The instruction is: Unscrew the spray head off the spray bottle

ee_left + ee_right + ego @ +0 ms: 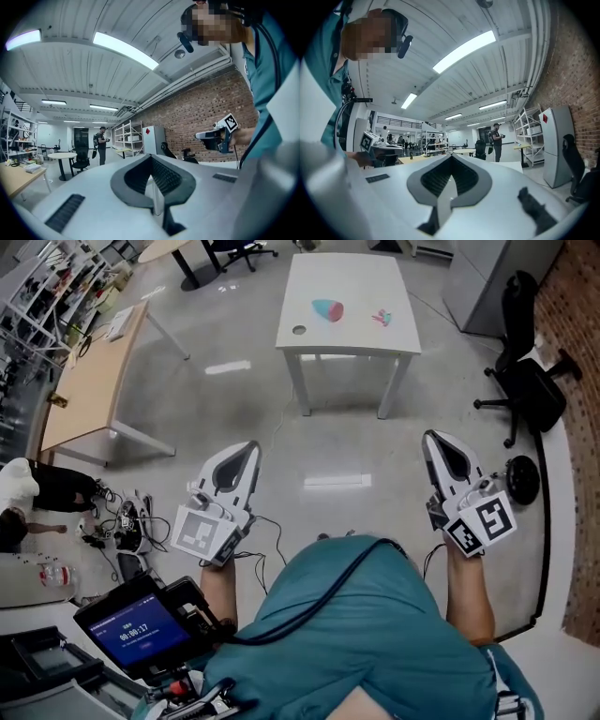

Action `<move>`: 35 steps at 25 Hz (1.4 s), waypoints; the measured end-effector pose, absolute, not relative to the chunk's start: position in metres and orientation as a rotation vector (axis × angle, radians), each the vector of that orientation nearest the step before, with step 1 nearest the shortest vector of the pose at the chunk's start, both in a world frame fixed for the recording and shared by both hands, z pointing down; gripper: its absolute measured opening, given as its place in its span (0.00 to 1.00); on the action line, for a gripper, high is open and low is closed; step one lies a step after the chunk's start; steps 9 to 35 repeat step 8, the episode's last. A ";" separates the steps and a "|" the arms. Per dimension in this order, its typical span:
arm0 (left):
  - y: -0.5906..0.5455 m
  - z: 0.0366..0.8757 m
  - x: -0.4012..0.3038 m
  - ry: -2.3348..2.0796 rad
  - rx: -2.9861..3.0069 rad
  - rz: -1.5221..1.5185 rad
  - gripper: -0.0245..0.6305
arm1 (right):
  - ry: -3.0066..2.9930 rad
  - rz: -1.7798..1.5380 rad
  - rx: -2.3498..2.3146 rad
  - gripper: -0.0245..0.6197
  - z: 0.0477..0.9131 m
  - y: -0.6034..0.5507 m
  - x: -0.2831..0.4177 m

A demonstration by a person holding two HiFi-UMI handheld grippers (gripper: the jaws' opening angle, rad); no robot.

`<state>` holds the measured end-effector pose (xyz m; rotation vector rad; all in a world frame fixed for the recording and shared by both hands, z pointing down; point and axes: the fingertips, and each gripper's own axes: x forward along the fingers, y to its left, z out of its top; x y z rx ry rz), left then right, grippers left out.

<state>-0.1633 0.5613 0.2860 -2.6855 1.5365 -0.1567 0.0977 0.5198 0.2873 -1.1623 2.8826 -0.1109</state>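
Spray bottle: the spray bottle [327, 308] sits on the white counter [352, 338] ahead of you, near the middle of its top.
Long axis: it looks to lie on its side, with the long axis running roughly across the counter from your left to your right.
Pointing: its teal part is toward your left and its pink part toward your right; it is too small to tell which end carries the spray head.
Beside it: a small pink and teal thing [382, 317] lies to its right, apart from it, and a dark round spot [299, 330] is near the counter's front left.
Left gripper: your left gripper [251, 446] has its jaws pressed together with nothing between them. It hangs over the floor [328, 442], well apart from the counter, tips aimed toward it.
Right gripper: your right gripper [431, 437] is likewise closed tight and empty, held over the floor at your right, touching nothing.
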 end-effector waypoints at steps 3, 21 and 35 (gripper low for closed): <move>0.574 0.287 -0.160 1.537 -2.689 -0.137 0.04 | 2.889 -0.114 -1.161 0.04 0.289 0.535 0.098; 0.568 0.279 -0.140 1.519 -2.695 -0.132 0.04 | 2.905 -0.090 -1.124 0.04 0.279 0.527 0.105; 0.568 0.279 -0.140 1.519 -2.695 -0.132 0.04 | 2.905 -0.090 -1.124 0.04 0.279 0.527 0.105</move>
